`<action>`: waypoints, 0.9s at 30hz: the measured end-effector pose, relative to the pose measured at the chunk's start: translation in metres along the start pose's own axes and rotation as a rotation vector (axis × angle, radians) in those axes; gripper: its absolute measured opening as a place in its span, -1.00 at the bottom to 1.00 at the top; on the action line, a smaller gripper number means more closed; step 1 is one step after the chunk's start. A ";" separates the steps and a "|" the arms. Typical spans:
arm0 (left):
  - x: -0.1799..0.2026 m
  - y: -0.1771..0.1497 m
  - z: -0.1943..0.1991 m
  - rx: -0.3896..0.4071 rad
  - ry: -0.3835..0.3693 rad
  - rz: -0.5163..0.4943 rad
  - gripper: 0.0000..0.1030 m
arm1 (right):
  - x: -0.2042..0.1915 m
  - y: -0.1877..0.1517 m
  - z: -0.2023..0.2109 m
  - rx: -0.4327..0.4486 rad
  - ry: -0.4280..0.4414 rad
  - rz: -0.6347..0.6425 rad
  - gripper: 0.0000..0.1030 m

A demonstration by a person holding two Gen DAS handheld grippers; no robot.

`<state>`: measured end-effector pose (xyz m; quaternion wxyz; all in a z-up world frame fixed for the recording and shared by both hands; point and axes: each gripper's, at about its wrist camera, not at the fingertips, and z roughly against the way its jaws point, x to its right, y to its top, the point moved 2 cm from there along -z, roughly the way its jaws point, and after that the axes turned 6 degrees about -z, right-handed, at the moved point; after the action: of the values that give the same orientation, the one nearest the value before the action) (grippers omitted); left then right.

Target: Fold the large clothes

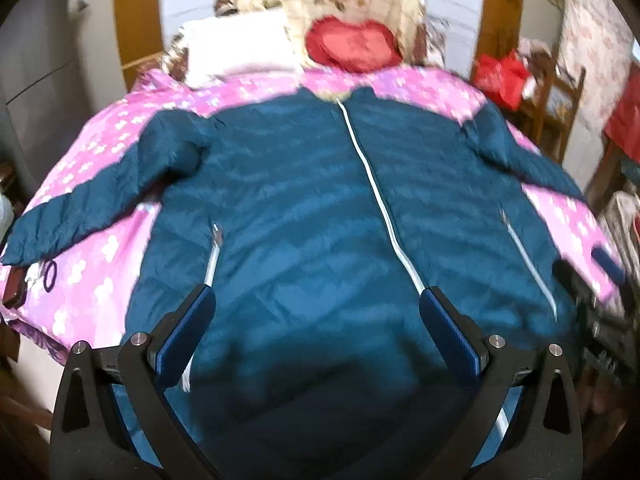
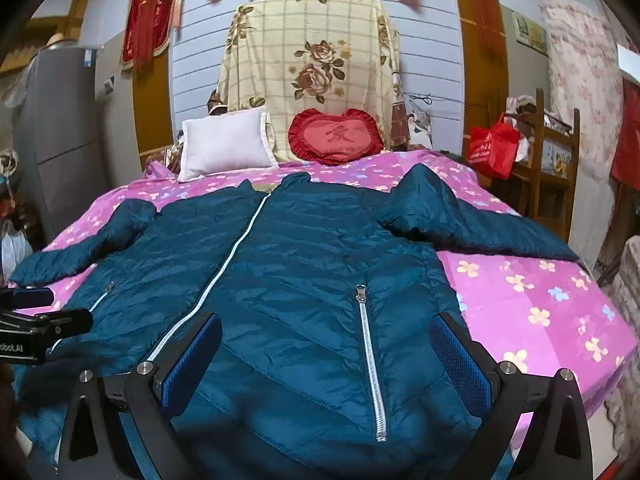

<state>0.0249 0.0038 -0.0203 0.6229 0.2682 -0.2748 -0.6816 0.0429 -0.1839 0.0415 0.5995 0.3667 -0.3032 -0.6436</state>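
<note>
Jacket [image 2: 304, 280]: teal quilted, lying front-up and zipped on the pink flowered bedspread [image 2: 540, 304], filling most of it.
Orientation: long axis runs from the hem, nearest me, to the collar near the white pillow [image 2: 226, 142] and red heart cushion [image 2: 336, 136]; centre zip [image 2: 224, 264] follows that axis.
Sleeves: both spread outward, left sleeve [image 1: 80, 200] and right sleeve [image 2: 480, 220] angled down toward the bed edges.
Left gripper [image 1: 316, 320]: my fingers spread wide, holding nothing, above the hem (this view is blurred).
Right gripper [image 2: 326, 354]: fingers likewise parted and empty, over the right pocket zip [image 2: 370, 360].
Step in hand: I judge the garment laid out, no fold made yet.
Next move: probably close on a sleeve or side edge and carry it across toward the centre zip, keeping the slippery shell flat.
</note>
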 end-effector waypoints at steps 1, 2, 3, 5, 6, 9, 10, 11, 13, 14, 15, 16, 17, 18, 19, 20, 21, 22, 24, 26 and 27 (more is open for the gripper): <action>-0.001 0.004 -0.002 -0.006 -0.014 0.011 0.99 | -0.001 0.001 0.000 0.002 0.006 0.003 1.00; -0.002 0.008 -0.005 -0.021 -0.035 0.018 0.99 | -0.005 0.001 0.001 0.010 0.005 0.018 1.00; -0.002 0.013 -0.008 -0.032 -0.057 0.016 0.99 | -0.009 0.003 0.001 0.016 0.003 0.042 1.00; -0.002 0.025 -0.012 -0.028 -0.060 0.008 0.99 | -0.014 0.012 0.003 0.038 0.008 0.080 1.00; -0.001 0.030 -0.014 -0.017 -0.037 -0.001 0.99 | -0.014 0.018 0.002 0.044 0.016 0.088 1.00; 0.002 0.045 -0.027 -0.021 -0.027 -0.010 0.99 | -0.014 0.049 -0.006 0.069 0.004 0.112 1.00; 0.003 0.048 -0.031 -0.023 -0.026 -0.009 0.99 | -0.014 0.055 -0.009 0.078 -0.002 0.123 1.00; 0.004 0.051 -0.035 -0.027 -0.023 -0.008 0.99 | -0.014 0.062 -0.015 0.085 -0.013 0.138 1.00; 0.005 0.052 -0.043 -0.037 -0.009 0.000 0.99 | -0.009 0.066 -0.025 0.099 -0.050 0.169 1.00; 0.005 0.051 -0.049 -0.046 -0.009 0.009 0.99 | -0.006 0.062 -0.029 0.108 -0.064 0.175 1.00; 0.005 0.050 -0.052 -0.055 -0.011 0.018 0.99 | -0.001 0.053 -0.033 0.118 -0.084 0.176 1.00; 0.007 0.048 -0.056 -0.061 -0.013 0.020 0.99 | 0.004 0.043 -0.038 0.098 -0.109 0.174 1.00; 0.010 0.047 -0.058 -0.065 -0.011 0.018 0.99 | 0.004 0.042 -0.044 0.050 -0.125 0.180 1.00; 0.013 0.045 -0.061 -0.074 0.009 0.011 0.99 | 0.004 0.043 -0.047 0.009 -0.142 0.191 1.00; 0.016 0.043 -0.063 -0.078 0.029 0.006 0.99 | 0.003 0.043 -0.044 0.032 -0.150 0.201 1.00; 0.019 0.042 -0.064 -0.076 0.042 0.001 0.99 | 0.003 0.043 -0.040 0.056 -0.147 0.207 1.00; 0.022 0.041 -0.064 -0.069 0.047 -0.006 0.99 | 0.001 0.043 -0.040 0.059 -0.144 0.213 1.00; 0.024 0.040 -0.064 -0.064 0.051 -0.014 0.99 | 0.000 0.042 -0.042 0.045 -0.141 0.222 1.00; 0.026 0.040 -0.064 -0.059 0.058 -0.025 0.99 | -0.001 0.039 -0.047 0.019 -0.139 0.230 1.00; 0.028 0.039 -0.062 -0.051 0.088 -0.039 0.99 | -0.002 0.037 -0.050 -0.008 -0.131 0.218 1.00; 0.030 0.039 -0.062 -0.045 0.096 -0.045 0.99 | 0.000 0.037 -0.051 -0.017 -0.126 0.201 1.00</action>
<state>0.0936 -0.0309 -0.0366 0.6258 0.2926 -0.2229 -0.6878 0.1056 -0.1846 0.0440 0.6437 0.2881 -0.3701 -0.6047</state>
